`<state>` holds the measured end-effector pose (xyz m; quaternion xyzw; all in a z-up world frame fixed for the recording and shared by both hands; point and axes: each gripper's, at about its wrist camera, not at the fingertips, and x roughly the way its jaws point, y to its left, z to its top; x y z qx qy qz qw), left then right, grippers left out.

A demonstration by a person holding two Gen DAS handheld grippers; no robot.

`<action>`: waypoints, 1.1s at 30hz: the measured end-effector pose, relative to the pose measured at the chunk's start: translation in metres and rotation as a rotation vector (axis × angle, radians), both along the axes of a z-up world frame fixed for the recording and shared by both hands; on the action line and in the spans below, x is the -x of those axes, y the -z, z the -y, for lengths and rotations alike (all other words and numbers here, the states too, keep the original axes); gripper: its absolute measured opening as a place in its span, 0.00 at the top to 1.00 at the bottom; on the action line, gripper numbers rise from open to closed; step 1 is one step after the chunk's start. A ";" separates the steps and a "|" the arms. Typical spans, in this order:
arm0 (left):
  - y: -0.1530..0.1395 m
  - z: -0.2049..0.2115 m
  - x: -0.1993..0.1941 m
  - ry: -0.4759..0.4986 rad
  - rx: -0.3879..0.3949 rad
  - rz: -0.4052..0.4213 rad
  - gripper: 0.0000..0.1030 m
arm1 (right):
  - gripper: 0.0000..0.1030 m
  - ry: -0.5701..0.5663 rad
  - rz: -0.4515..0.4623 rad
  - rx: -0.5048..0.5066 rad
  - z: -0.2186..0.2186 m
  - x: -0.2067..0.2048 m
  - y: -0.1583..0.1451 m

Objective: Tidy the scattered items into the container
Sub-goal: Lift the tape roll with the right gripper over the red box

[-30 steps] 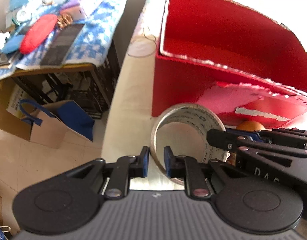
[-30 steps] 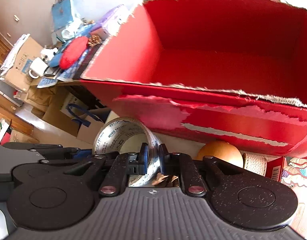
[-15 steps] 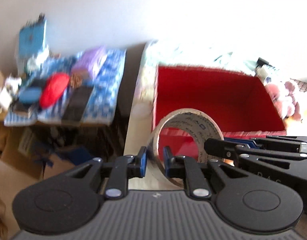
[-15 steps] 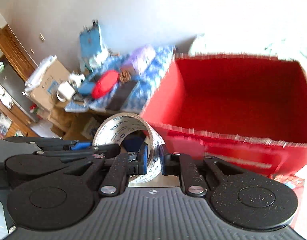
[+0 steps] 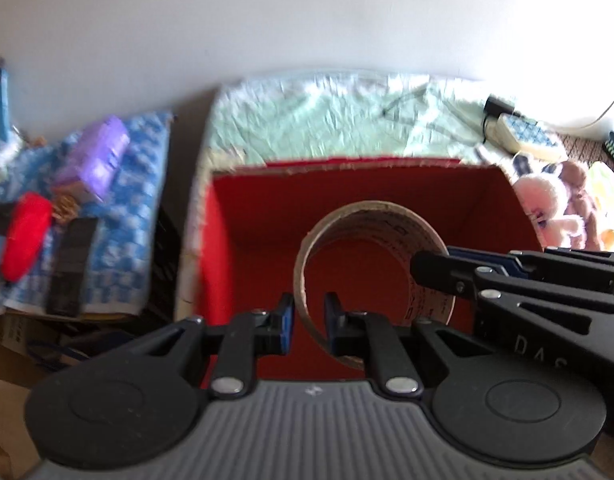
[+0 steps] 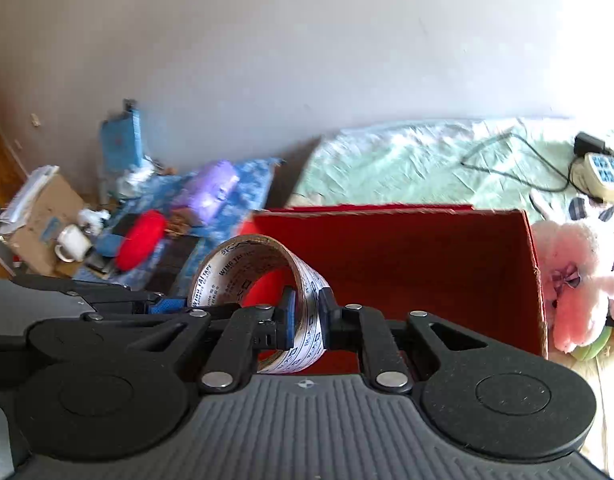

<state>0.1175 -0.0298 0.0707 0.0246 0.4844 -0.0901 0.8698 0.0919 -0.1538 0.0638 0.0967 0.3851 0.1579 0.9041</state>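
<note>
A wide roll of packing tape (image 5: 391, 228) hangs in the air above the open red cardboard box (image 5: 243, 208), gripped from both sides. My left gripper (image 5: 309, 322) is shut on the roll's left wall, one pad outside and one inside the ring. My right gripper (image 6: 307, 316) is shut on the opposite wall of the tape roll (image 6: 243, 264); it also shows in the left wrist view as the right gripper (image 5: 431, 270) reaching in from the right. In the right wrist view the red box (image 6: 427, 256) lies just beyond the roll. What shows of the box's inside holds nothing.
Behind the box lies a pale green sheet (image 5: 347, 120) with a power strip (image 6: 605, 170) and cable. Plush toys (image 6: 575, 272) sit right of the box. To the left, a blue checked cloth (image 5: 135, 184) carries a purple pack, a red pouch (image 5: 25, 220) and a dark remote.
Both grippers have lifted the tape roll off the tabletop beside the box and carried it up over the box's open top. The orange fruit and the box's torn front are out of view.
</note>
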 end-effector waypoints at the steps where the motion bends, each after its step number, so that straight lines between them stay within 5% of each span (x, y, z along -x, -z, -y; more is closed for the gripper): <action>1: 0.009 0.001 -0.010 0.000 0.003 -0.027 0.89 | 0.87 0.001 -0.025 0.006 0.004 -0.013 0.008; 15: 0.078 -0.008 -0.100 -0.026 -0.029 -0.231 0.81 | 0.90 -0.040 -0.383 0.002 0.022 -0.125 0.084; 20: 0.075 -0.019 -0.092 -0.022 -0.017 -0.219 0.70 | 0.92 -0.053 -0.409 0.005 0.016 -0.143 0.087; 27: 0.055 -0.029 -0.062 0.026 0.012 -0.187 0.71 | 0.90 -0.055 -0.418 -0.032 0.004 -0.148 0.091; 33: 0.070 -0.028 -0.060 0.017 0.017 -0.242 0.74 | 0.87 -0.049 -0.427 -0.077 -0.008 -0.156 0.093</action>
